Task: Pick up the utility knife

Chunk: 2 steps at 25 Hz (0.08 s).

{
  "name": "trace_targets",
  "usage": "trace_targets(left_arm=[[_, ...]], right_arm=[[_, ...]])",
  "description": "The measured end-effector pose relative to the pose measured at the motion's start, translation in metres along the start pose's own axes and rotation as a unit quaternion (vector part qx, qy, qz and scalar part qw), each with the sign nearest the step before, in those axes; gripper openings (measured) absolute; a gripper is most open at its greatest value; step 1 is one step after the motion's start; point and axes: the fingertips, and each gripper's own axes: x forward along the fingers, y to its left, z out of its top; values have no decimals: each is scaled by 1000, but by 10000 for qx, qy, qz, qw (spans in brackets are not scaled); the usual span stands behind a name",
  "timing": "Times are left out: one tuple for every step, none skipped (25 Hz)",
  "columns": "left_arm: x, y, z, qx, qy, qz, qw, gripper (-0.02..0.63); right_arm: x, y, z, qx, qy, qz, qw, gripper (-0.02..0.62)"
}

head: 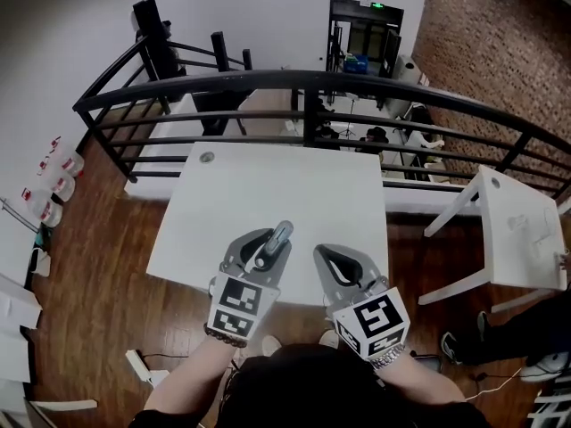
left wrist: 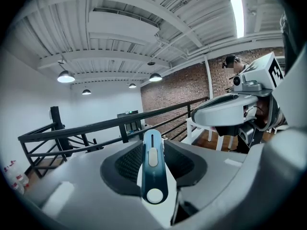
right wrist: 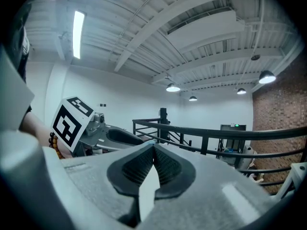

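Note:
The utility knife (head: 277, 242), slim and blue-grey with a white slider, sits clamped between the pads of my left gripper (head: 266, 241), lifted off the white table (head: 268, 185) above its near edge. In the left gripper view the knife (left wrist: 152, 169) stands lengthwise between the jaws, pointing away from the camera. My right gripper (head: 328, 257) hovers just to the right of it, shut with nothing in it. In the right gripper view its pads (right wrist: 165, 169) meet tip to tip at the right gripper (right wrist: 153, 147).
A small round fitting (head: 207, 157) sits at the table's far left corner. A black railing (head: 357, 83) runs behind the table. A second white table (head: 517, 230) stands to the right, with a person's shoe (head: 455, 346) under it. Bottles (head: 53, 181) line the left wall.

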Motion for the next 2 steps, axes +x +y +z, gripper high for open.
trace_targets(left_arm=[[-1,1,0,-7,-8,-7,10000,156],[-1,2,-1,-13,-16,-14,10000,156]], right_arm=[[1,1,0,-4,10,-1,10000,-8],[2,2,0,-9,19,-1,10000,-8]])
